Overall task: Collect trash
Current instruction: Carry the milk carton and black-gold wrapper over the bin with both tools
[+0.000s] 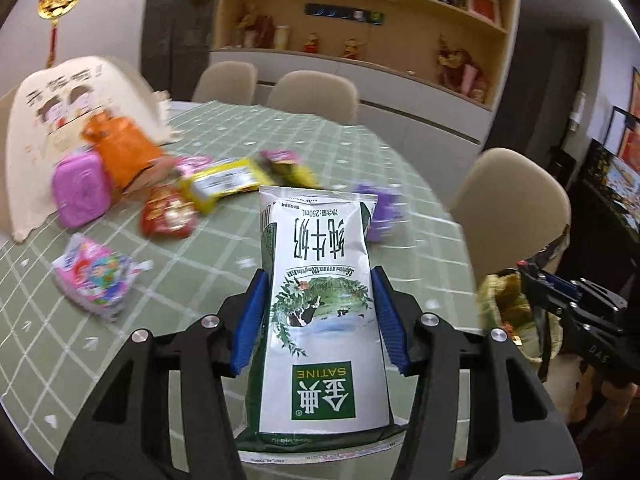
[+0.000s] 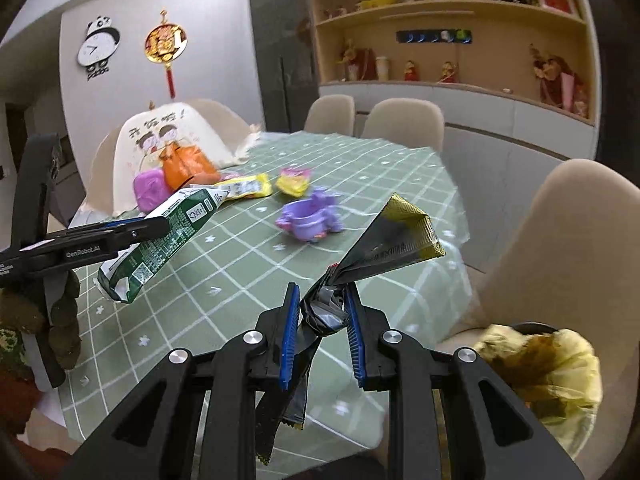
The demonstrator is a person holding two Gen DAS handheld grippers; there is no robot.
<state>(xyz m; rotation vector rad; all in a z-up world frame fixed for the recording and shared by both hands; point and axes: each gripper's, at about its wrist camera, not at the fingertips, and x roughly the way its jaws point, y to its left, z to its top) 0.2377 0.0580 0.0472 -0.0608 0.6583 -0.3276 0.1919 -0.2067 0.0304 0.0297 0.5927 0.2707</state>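
Left claw [image 1: 318, 316] is clamped on a flattened milk carton [image 1: 320, 300], blue pads pressing both long edges; the carton sticks out toward 12 o'clock, off the table, print upside down. Its near end is cut off under the claw body. Right claw [image 2: 322, 334] is pinched together on a crumpled foil wrapper [image 2: 384, 240], gripped at the twisted middle; one end fans up toward 1 o'clock, the other dangles down at 6 o'clock, tip partly hidden behind the claw frame.

Hard to read: most table items in the left wrist view are motion-blurred. The shelf figurines at 12 o'clock are too small to identify. In the right wrist view the left claw [image 2: 160, 226] shows side-on at 9 o'clock with the carton [image 2: 160, 240]; its pads can't be seen from there.

On the green checked tablecloth [image 1: 224, 128]: pink box [image 1: 82, 194] at 9 o'clock, orange bag [image 1: 120, 148] just behind it, cream cloth bag [image 1: 60, 120] behind both, red wrapper [image 1: 168, 212], yellow packet [image 1: 224, 182], pink patterned pack [image 1: 96, 276] at 8 o'clock, purple toy [image 1: 380, 210] half hidden behind the carton. Beige chairs [image 1: 508, 208] ring the table.

Bin with a yellow liner [image 2: 552, 364] sits at 4 o'clock in the right wrist view, below the table edge, partly blocked by the claw arm and blurred. A gloved hand [image 2: 60, 312] shows at 8 o'clock, mostly cut off.
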